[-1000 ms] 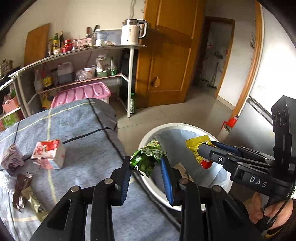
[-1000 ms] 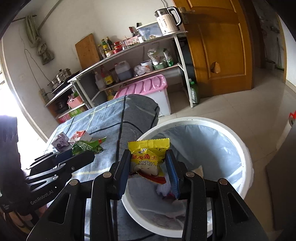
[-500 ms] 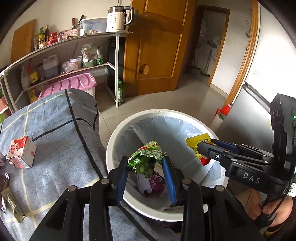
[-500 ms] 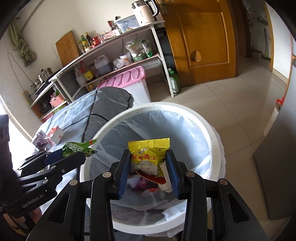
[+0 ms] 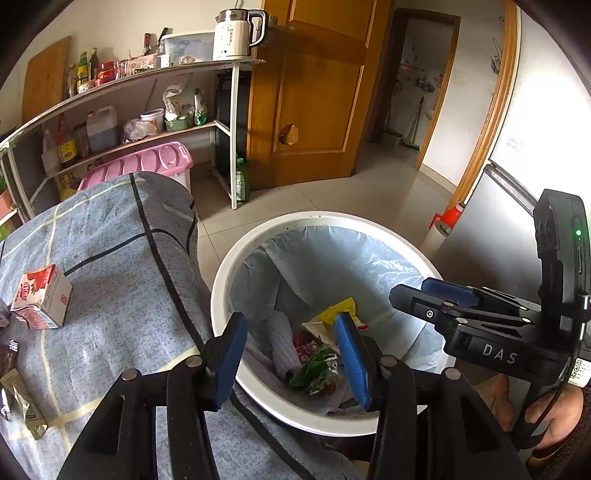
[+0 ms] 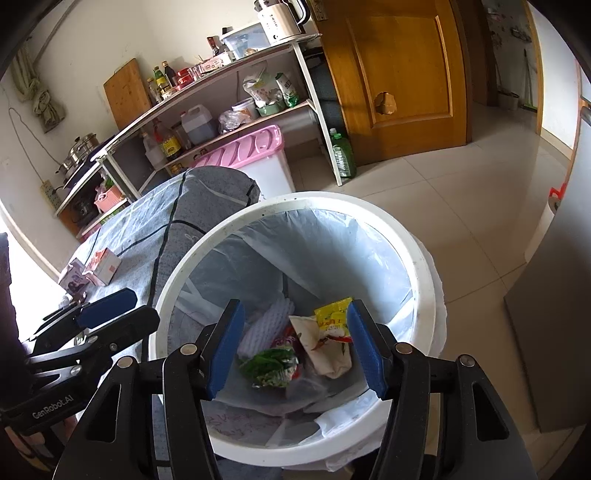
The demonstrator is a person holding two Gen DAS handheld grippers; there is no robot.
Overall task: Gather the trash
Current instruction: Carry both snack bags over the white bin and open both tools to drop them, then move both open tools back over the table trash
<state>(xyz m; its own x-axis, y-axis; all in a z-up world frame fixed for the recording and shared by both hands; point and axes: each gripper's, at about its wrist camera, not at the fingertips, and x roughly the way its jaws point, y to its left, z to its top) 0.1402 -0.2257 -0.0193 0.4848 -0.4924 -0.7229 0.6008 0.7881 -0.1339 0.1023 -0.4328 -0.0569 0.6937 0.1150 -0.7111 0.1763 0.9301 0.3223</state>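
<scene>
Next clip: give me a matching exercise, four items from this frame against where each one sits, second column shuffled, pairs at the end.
Column A
1. green wrapper
2. red-and-white carton
3. white kettle
4. pink-lidded box

Column B
a. on the top shelf
b. inside the white bin
c. on the floor beyond the blue-grey cloth
d. lying on the blue-grey cloth

Pairs: 1-b, 2-d, 3-a, 4-c

A crumpled green wrapper [image 6: 271, 367] is seen lying inside the lined white bin [image 6: 421, 273]. A yellow packet [image 6: 332, 319] lies at its two o'clock, tilted against other rubbish.
</scene>
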